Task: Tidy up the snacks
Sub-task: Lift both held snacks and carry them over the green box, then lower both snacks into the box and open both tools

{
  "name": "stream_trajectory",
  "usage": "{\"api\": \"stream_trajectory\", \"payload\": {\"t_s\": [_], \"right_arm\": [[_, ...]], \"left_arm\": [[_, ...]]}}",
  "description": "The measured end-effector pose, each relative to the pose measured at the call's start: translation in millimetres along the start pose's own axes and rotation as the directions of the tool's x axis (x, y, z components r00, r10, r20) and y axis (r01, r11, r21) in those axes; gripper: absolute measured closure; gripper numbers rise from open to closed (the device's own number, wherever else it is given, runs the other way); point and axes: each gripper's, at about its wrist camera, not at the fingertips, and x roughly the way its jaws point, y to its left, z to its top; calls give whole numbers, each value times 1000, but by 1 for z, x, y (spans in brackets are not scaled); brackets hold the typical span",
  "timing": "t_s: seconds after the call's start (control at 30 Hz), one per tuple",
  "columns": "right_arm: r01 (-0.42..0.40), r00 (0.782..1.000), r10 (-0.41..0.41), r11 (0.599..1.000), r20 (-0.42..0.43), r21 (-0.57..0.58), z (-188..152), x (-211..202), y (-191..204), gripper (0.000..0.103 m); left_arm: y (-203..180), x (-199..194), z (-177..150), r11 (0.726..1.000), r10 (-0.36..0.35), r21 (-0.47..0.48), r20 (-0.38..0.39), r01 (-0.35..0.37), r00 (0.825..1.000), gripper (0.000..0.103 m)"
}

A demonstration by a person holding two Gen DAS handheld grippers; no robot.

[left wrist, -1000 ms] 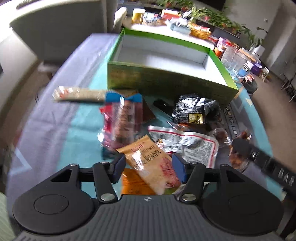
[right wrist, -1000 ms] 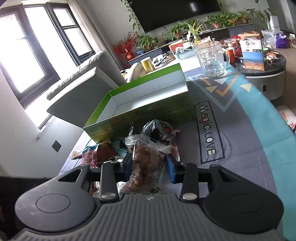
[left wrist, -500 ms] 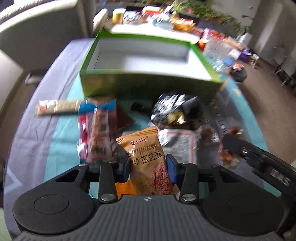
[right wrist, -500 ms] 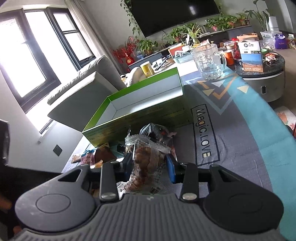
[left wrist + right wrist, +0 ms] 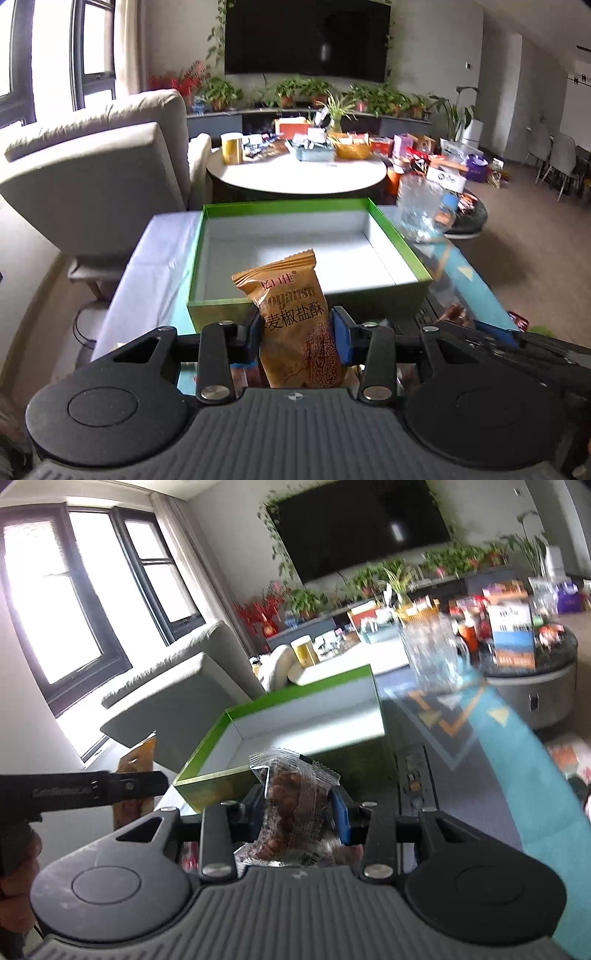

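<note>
My left gripper [image 5: 297, 334] is shut on an orange snack packet [image 5: 291, 314] with printed characters, held upright above the table. Just beyond it lies an empty green box [image 5: 402, 243] with a white inside. My right gripper [image 5: 295, 814] is shut on a clear packet of brown snacks [image 5: 291, 805], lifted in front of the same green box [image 5: 207, 742]. In the right wrist view the left gripper's arm [image 5: 92, 790] and the orange packet [image 5: 142, 760] show at the left edge. Other snacks on the table are mostly hidden under the grippers.
A grey sofa [image 5: 96, 177] stands left of the table. A glass pitcher [image 5: 421, 206] sits past the box's right corner. Behind is a round white table [image 5: 295, 177] crowded with items, and a dark round side table [image 5: 532, 672] at the right.
The left gripper closed on the orange packet and lifted it off the table, tilting up so the box and room come into view. The right gripper kept its packet and stayed nearly in place.
</note>
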Motion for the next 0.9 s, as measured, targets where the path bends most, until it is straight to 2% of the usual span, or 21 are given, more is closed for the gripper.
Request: {"api": "stream_trajectory", "payload": {"t_s": [0.3, 0.6, 0.73, 0.9], "right_arm": [[8, 998, -5, 999, 63, -41, 35, 24, 10, 62], [25, 996, -23, 999, 86, -19, 66, 65, 10, 62], [41, 996, -39, 999, 76, -17, 69, 82, 7, 62], [57, 998, -56, 998, 37, -16, 67, 103, 6, 62]], "left_arm": [[15, 20, 28, 999, 25, -38, 79, -22, 997, 66], [16, 56, 61, 999, 49, -24, 200, -45, 979, 66], [16, 79, 63, 999, 50, -20, 178, -48, 983, 66], [17, 109, 54, 999, 53, -3, 95, -53, 994, 66]]}}
